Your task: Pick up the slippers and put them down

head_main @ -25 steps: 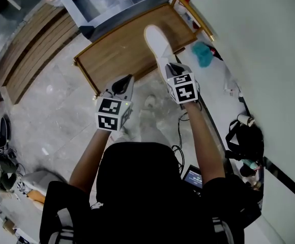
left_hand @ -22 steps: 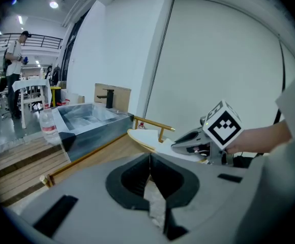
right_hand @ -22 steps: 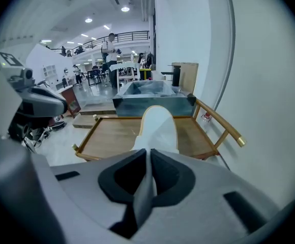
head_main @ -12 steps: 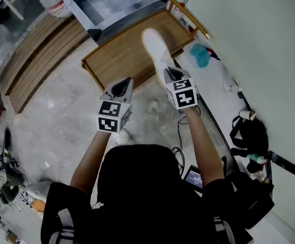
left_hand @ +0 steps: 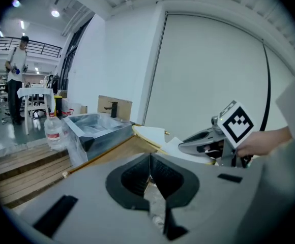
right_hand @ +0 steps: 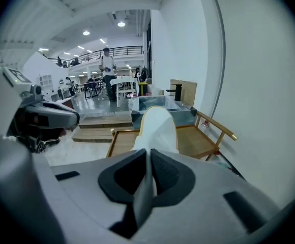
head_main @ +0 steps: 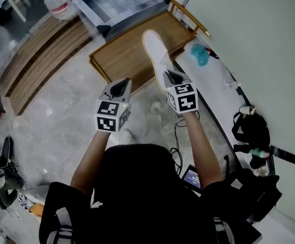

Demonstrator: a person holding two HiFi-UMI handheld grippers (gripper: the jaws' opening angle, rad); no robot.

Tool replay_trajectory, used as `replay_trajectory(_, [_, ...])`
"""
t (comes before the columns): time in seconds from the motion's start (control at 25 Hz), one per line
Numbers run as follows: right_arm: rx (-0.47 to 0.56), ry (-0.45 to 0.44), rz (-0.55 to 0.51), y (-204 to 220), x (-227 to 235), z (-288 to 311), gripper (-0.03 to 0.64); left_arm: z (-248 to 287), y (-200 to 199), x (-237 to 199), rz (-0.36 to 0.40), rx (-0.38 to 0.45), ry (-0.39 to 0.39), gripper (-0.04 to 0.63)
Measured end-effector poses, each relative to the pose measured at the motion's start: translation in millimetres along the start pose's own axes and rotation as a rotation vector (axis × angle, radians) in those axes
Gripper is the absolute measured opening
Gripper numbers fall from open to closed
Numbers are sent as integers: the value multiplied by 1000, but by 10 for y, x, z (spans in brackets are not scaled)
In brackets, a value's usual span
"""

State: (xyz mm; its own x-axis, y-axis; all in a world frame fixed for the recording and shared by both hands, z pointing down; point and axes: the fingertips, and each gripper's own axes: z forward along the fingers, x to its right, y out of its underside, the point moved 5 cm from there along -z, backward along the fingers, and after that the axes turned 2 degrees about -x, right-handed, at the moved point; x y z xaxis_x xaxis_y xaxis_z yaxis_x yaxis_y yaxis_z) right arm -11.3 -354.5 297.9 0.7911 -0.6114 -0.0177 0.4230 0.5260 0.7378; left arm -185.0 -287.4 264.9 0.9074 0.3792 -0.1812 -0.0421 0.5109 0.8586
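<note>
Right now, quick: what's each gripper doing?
Left gripper: closed, empty.
Right gripper: closed on the white slipper.

The left forearm [head_main: 92, 150] and right forearm [head_main: 201, 145], both bare, reach forward from the body, side by side but apart. The left gripper [head_main: 121, 87] points ahead and a little down, jaws pressed together with nothing between them. The right gripper [head_main: 169, 76] tips down more steeply, jaws clamped on the near end of a white slipper [head_main: 155, 47] that sticks out straight ahead of them. Each marker cube sits just behind its jaws.
</note>
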Motion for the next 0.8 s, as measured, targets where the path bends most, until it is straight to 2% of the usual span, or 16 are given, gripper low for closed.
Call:
replay_trajectory(0.56, [25,38,2,124,-782,-363,18,-751,222,-207,20,45,18,6])
replay_trajectory(0.8, [1,28,0,233,-975,-352,18,-905,340,-324,46,55,-54,6])
